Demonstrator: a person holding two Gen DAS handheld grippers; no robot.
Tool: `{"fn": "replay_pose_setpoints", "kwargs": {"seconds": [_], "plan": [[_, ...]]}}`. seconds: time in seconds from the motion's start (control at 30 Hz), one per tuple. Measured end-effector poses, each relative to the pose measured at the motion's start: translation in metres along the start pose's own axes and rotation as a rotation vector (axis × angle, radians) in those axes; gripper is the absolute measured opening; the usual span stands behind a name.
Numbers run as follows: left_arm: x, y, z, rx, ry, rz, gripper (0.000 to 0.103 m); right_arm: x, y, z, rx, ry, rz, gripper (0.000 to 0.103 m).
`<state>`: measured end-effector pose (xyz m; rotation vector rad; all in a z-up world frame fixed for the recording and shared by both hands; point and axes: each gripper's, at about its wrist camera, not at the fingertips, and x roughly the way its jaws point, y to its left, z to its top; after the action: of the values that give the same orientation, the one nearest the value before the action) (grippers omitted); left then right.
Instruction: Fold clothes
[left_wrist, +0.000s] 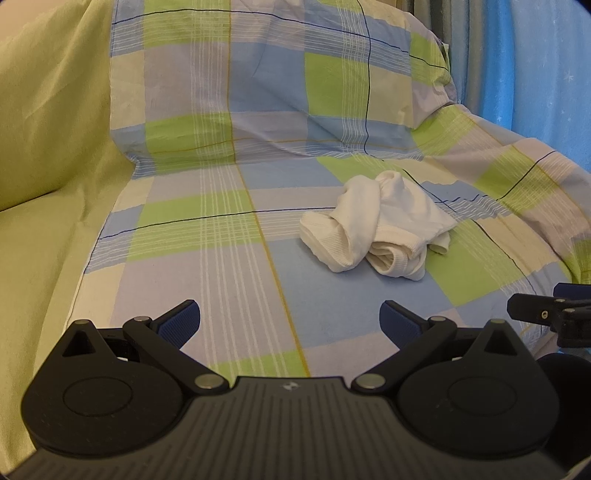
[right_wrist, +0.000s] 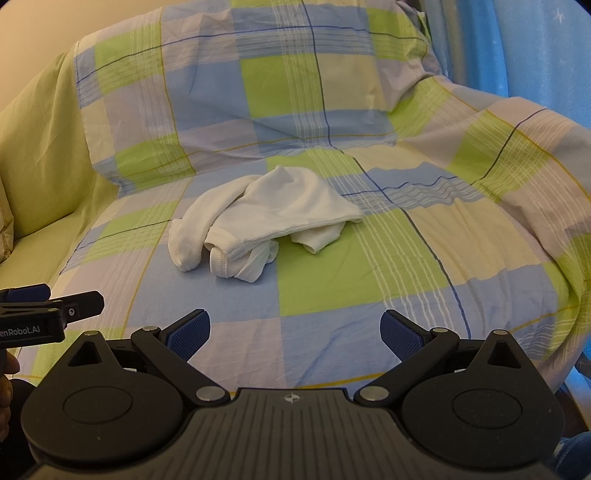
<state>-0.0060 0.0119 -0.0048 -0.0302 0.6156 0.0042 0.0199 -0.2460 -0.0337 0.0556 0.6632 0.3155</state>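
- While the white garment (right_wrist: 258, 218) lies crumpled mid-seat on the plaid-sheeted sofa (right_wrist: 369, 295), no fold looks made.
- Left gripper (left_wrist: 290, 321) and right gripper (right_wrist: 295, 328) hover short of the garment, jaws spread, empty.

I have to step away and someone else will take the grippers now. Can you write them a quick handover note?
Left tool: open, empty, held above the near edge of the checked sheet.
Right tool: open, empty, beside the left one.
Garment: white, crumpled in a heap mid-sheet, ahead of both tools, touching neither.
Done: nothing folded yet.
Left: spread the garment flat, then fold it.
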Motion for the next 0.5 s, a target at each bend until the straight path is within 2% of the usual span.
{"fn": "replay_pose_setpoints", "kwargs": {"seconds": [0.23,0.3,0.4,0.5], "plan": [[-0.017,-0.015,0.009,0.069,-0.009,-0.037,0.102,-0.015,-0.007,0.001,0.006,-0.033,-0.011,0.101],[-0.021,-0.024,0.010,0.138,-0.030,-0.039,0.102,-0.020,-0.009,0.004,0.003,-0.040,0.000,0.101],[-0.024,-0.039,0.008,0.275,-0.065,-0.024,0.102,-0.033,-0.011,0.014,0.000,-0.080,0.060,0.101],[-0.019,-0.049,0.008,0.380,-0.080,-0.019,0.102,-0.040,-0.006,0.027,-0.086,-0.117,0.080,0.099]]}}
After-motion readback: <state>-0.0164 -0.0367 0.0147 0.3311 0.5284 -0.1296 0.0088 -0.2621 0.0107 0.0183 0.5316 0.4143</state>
